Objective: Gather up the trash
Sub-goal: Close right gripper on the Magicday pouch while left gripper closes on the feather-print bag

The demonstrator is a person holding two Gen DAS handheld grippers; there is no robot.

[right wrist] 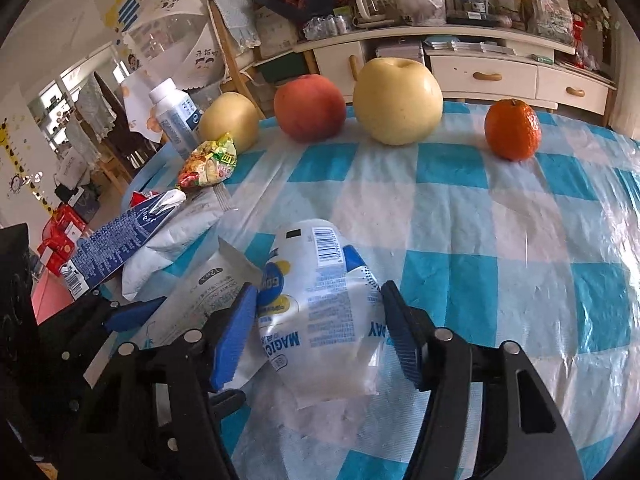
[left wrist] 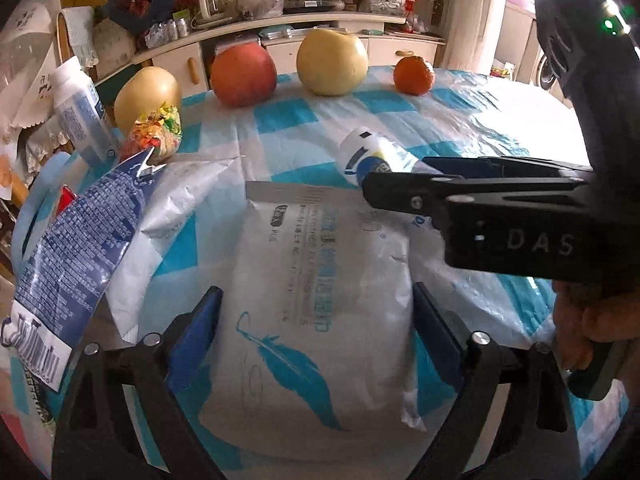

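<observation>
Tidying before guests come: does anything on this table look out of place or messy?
Yes. Empty wrappers litter the near left: a white feather-print bag, a clear printed wrapper, a torn blue carton and a candy wrapper. The fruit behind, including the orange, stands in a neat row. Nothing looks spilled.

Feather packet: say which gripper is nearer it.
Left. The left gripper straddles the feather packet, jaws open. The right gripper is beside it, around the clear wrapper.

Peach [right wrist: 310, 108], tangerine [right wrist: 513, 129], checked tablecloth [right wrist: 500, 240]
</observation>
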